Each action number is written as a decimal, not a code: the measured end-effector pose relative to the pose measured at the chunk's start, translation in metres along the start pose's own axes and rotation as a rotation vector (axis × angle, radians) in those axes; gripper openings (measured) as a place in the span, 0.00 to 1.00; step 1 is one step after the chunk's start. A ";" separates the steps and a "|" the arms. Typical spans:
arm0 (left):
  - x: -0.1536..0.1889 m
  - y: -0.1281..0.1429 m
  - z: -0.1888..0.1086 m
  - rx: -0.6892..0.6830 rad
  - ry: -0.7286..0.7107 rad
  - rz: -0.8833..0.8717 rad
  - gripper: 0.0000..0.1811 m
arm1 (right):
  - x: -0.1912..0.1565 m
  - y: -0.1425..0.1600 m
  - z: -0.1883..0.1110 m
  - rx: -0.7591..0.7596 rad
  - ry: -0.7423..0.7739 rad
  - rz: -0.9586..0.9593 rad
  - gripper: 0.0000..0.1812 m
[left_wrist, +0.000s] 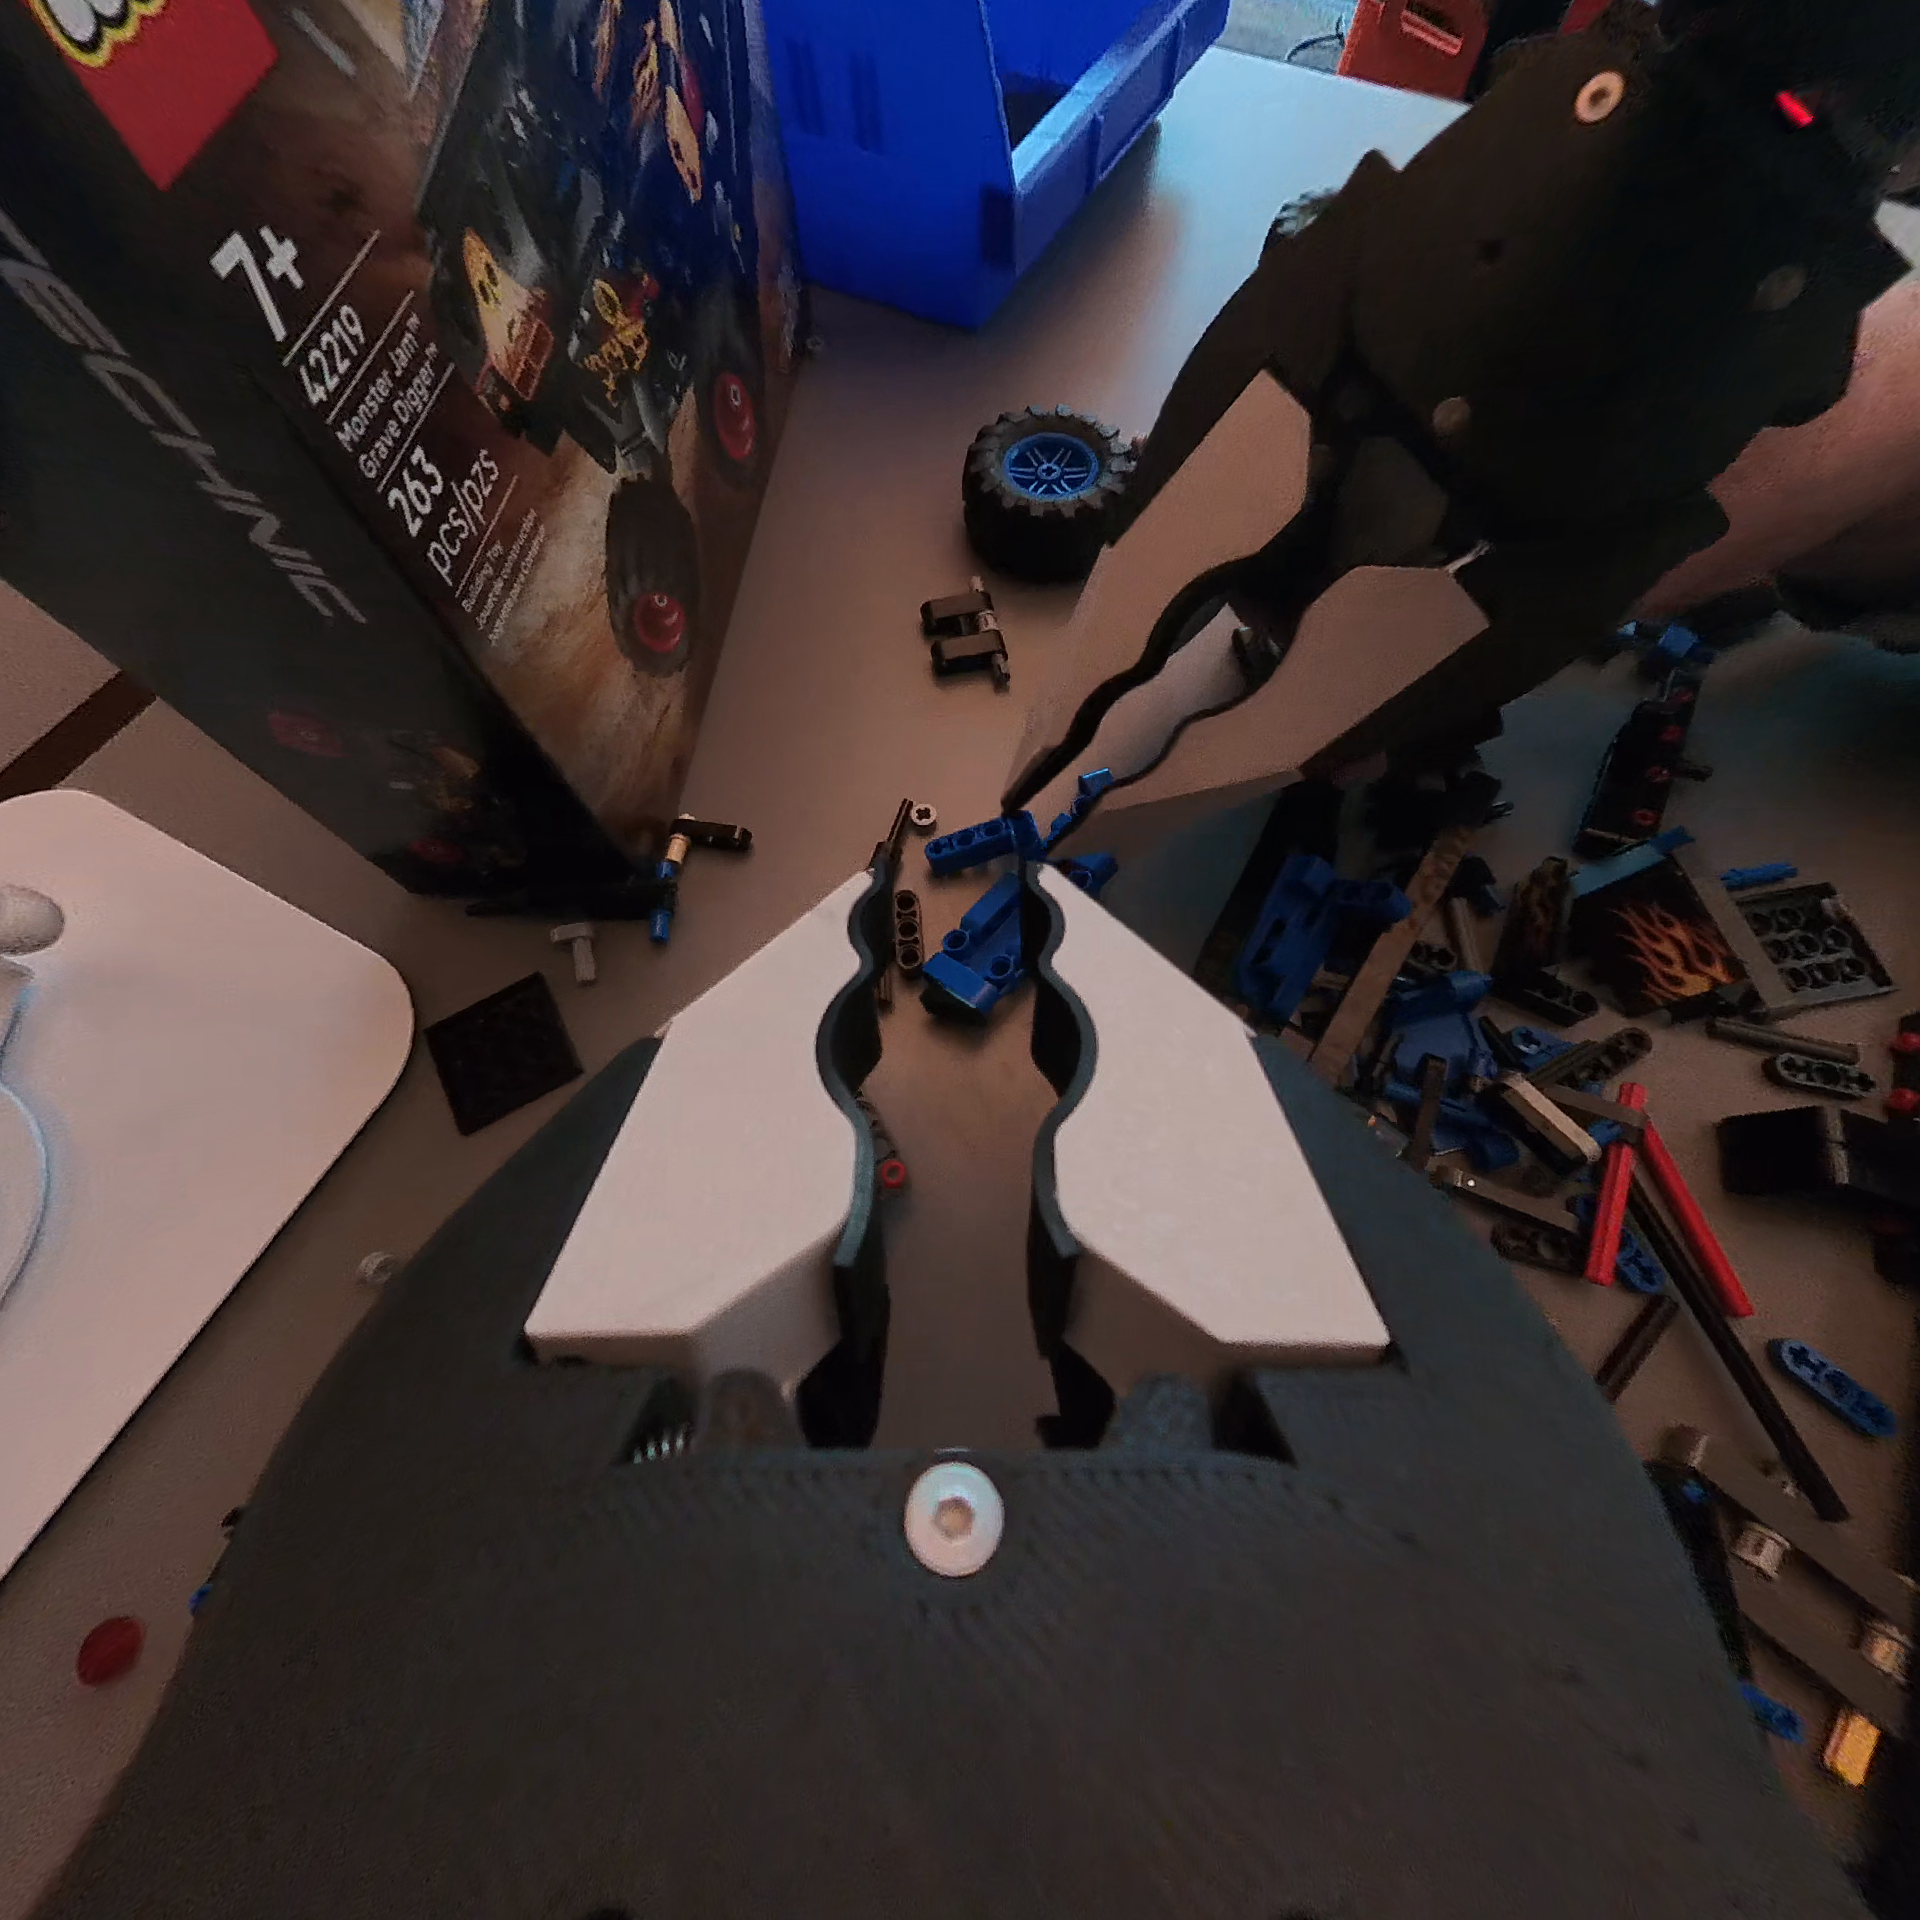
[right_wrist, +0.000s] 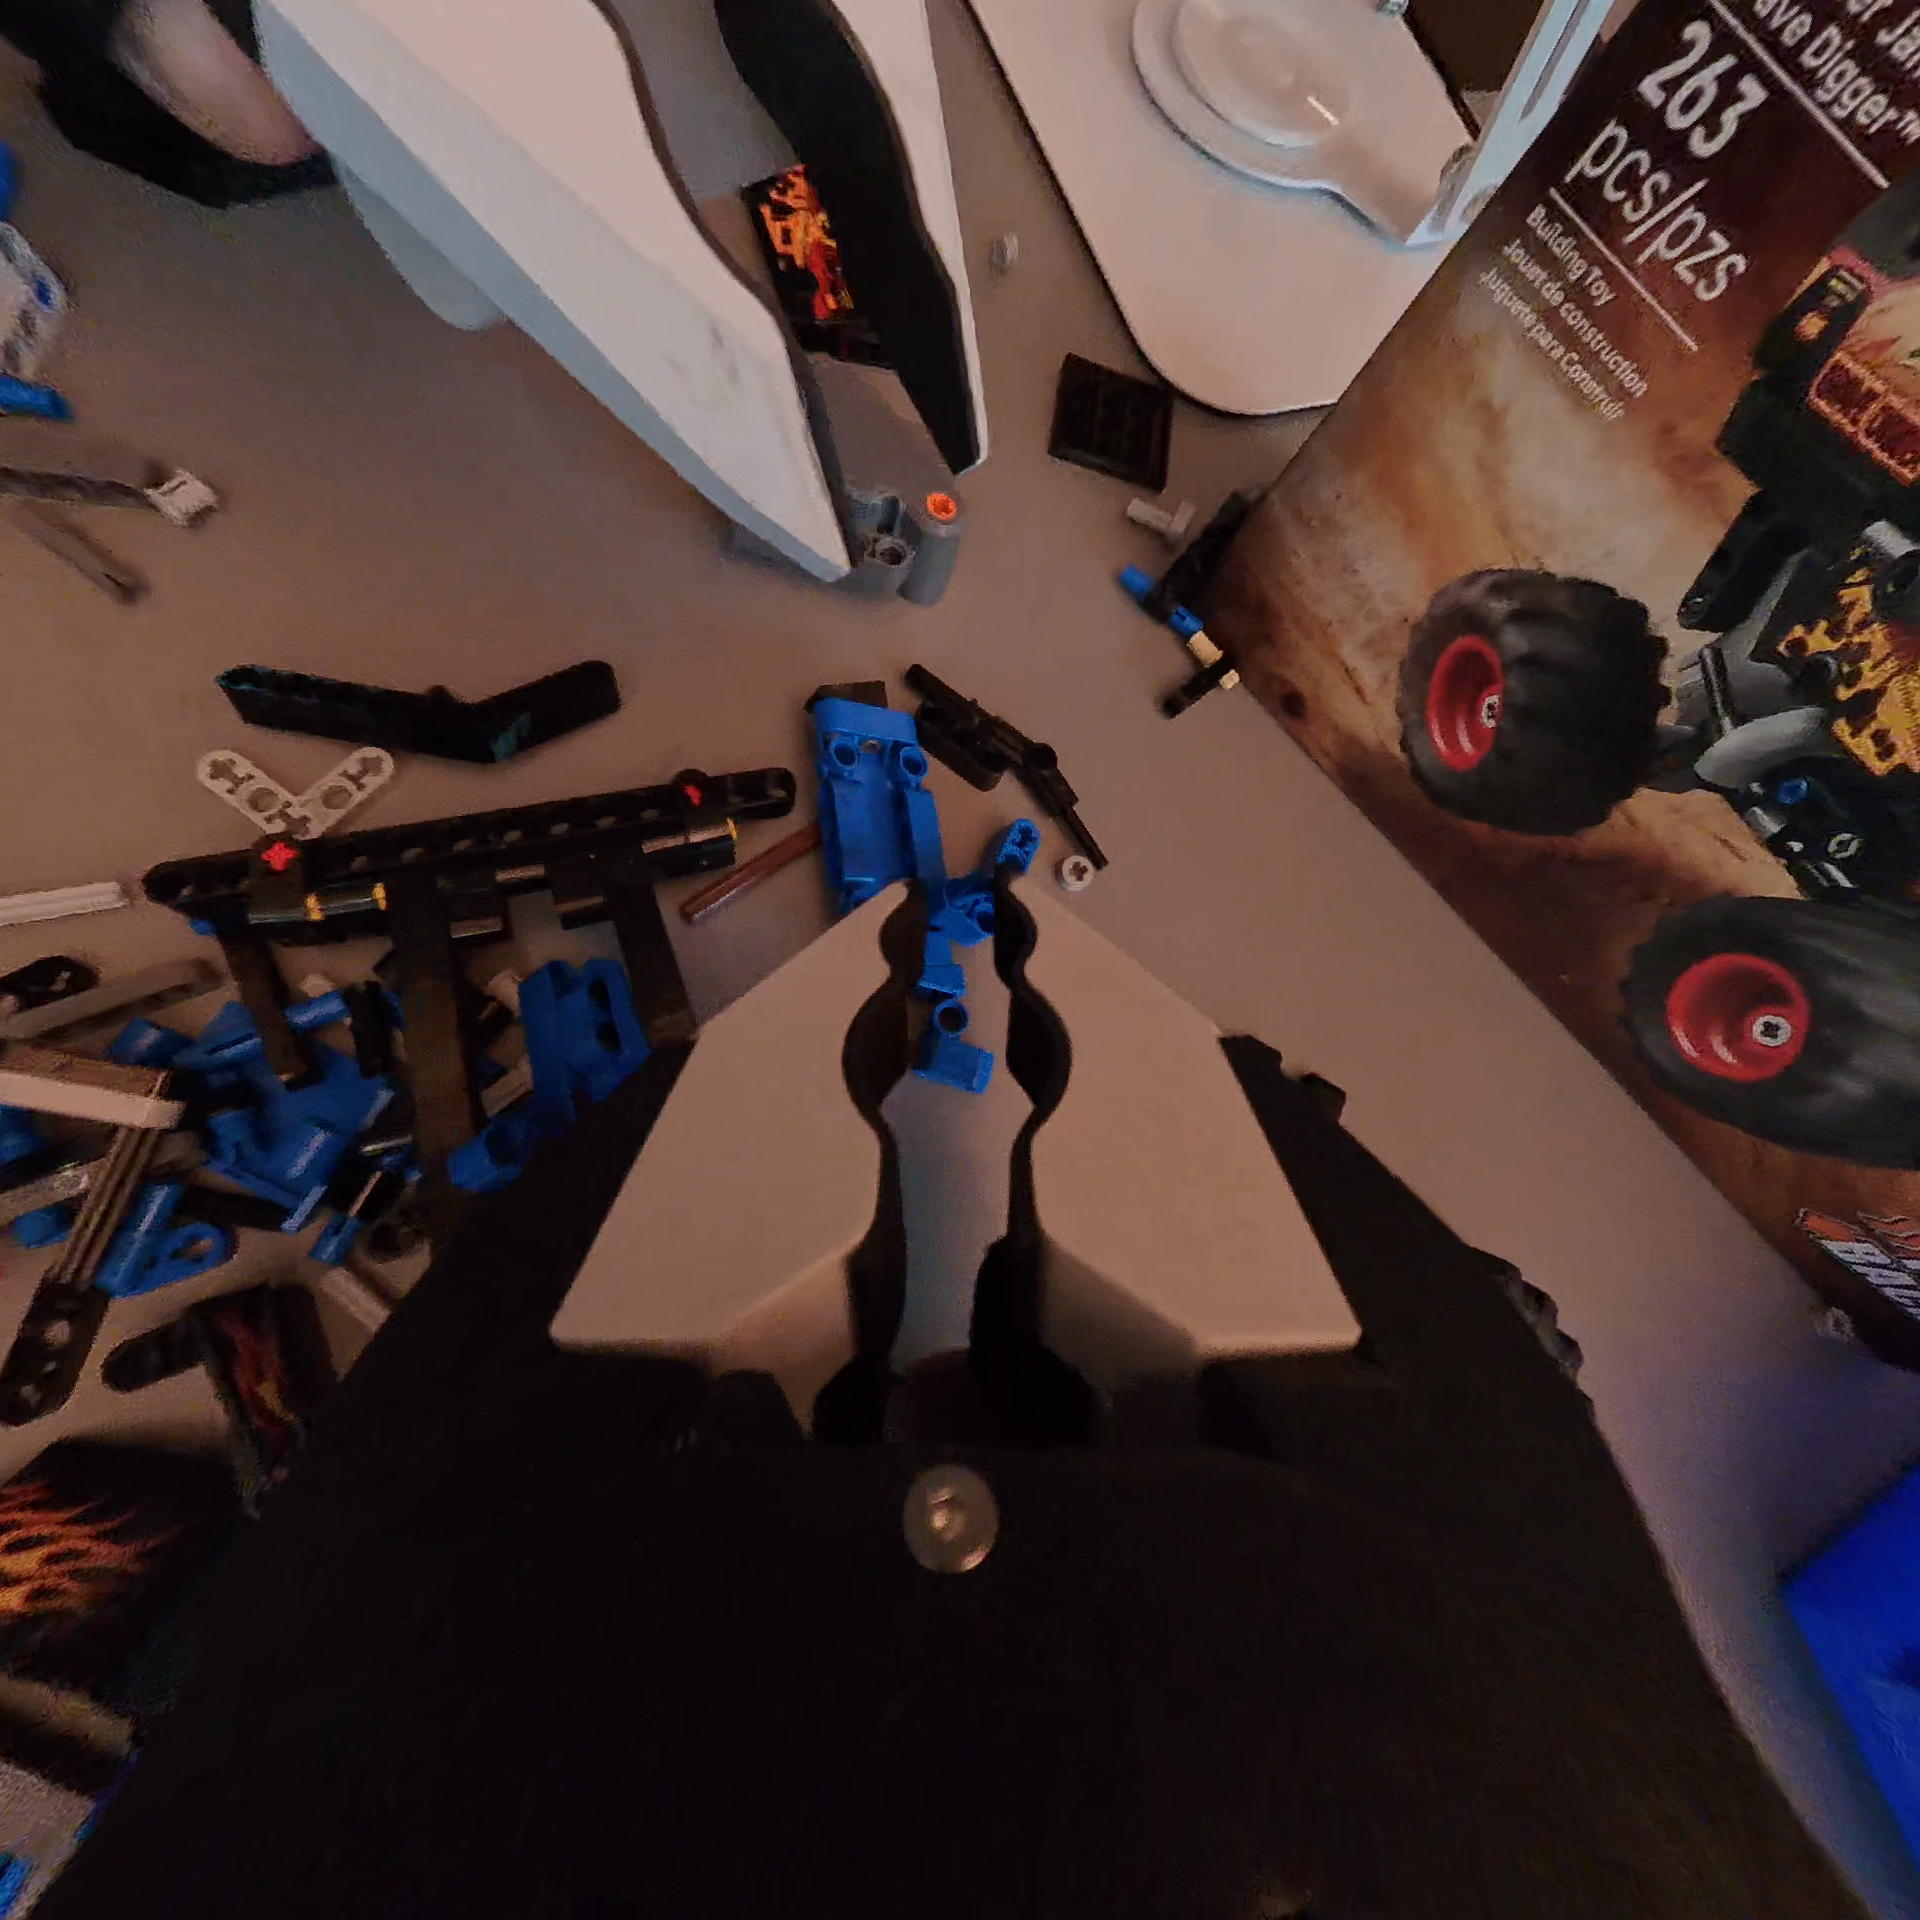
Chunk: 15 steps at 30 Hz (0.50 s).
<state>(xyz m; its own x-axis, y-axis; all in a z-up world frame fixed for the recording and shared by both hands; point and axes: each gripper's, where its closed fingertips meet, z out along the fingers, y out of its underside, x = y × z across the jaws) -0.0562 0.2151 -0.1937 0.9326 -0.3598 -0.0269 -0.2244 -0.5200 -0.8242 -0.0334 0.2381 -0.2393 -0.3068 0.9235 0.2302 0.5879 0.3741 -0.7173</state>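
Note:
My right gripper is shut on a small blue connector assembly just above the grey table. In the left wrist view it reaches in from the upper right with the blue assembly at its tips. My left gripper is open and empty, and faces the right one tip to tip. A larger blue piece and a short black beam lie on the table between its fingers. A grey piece with an orange pin lies at the left gripper's tips.
A toy-set box stands on the left, with a blue bin and a black wheel with a blue hub behind. A white board lies at the near left. Loose pieces and a black frame assembly crowd the right side. One gripper's finger ends stand about 6 cm off the other's.

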 end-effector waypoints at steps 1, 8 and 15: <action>0.001 0.000 0.000 0.000 -0.002 0.004 0.12 | 0.000 0.000 0.002 -0.003 0.000 0.004 0.04; -0.005 -0.001 -0.004 0.005 -0.024 0.005 0.13 | 0.004 -0.009 -0.008 0.075 -0.016 0.046 0.00; -0.016 -0.003 -0.019 0.047 -0.015 -0.067 0.22 | 0.010 -0.033 -0.034 0.230 0.024 0.047 0.00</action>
<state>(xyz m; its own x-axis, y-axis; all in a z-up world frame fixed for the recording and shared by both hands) -0.0758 0.2079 -0.1803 0.9493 -0.3136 0.0209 -0.1483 -0.5056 -0.8499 -0.0304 0.2379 -0.1904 -0.2635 0.9422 0.2070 0.4145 0.3043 -0.8577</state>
